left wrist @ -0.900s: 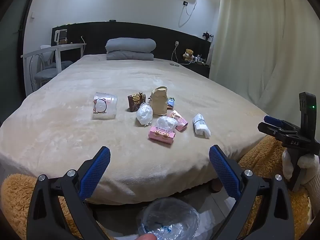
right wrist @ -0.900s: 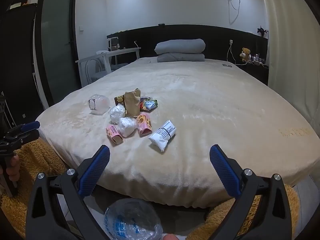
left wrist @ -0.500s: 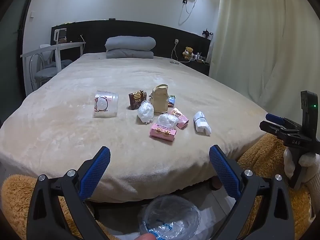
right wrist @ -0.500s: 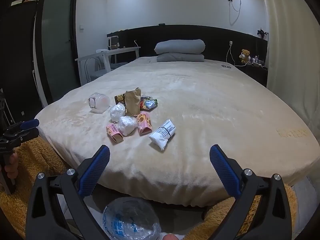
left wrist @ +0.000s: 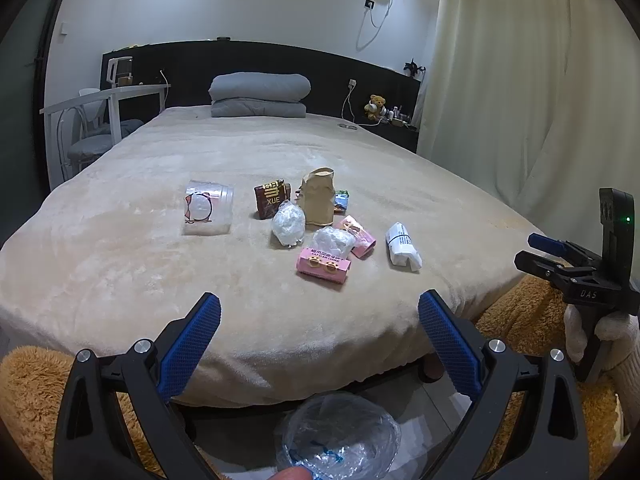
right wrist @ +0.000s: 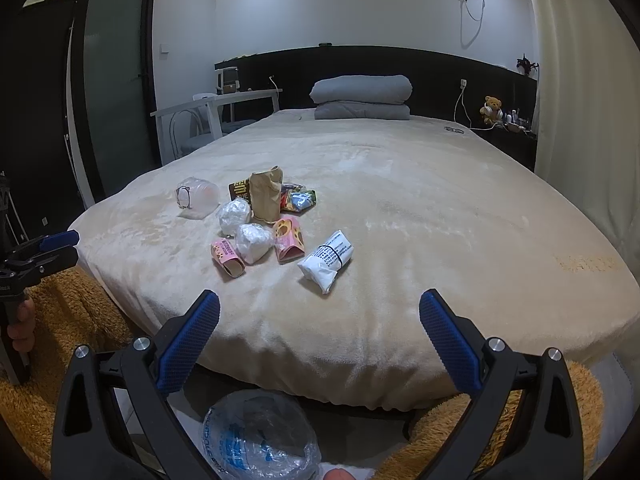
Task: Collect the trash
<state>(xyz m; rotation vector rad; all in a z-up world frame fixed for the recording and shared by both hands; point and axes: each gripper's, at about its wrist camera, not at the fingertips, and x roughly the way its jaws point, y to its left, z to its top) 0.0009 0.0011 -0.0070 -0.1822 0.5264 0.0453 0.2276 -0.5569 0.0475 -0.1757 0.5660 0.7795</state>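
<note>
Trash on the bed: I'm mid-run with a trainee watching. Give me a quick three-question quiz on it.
1. True or false: the left gripper is shut on a piece of trash.
2. Which stands upright among the trash? A) brown paper bag B) pink cookie box C) clear plastic cup
3. Fill in: the white wrapped packet lies on the pile's side nearest the ____ gripper.

Key: 1 false, both grippers are open and hold nothing; 2 A; 3 right.
</note>
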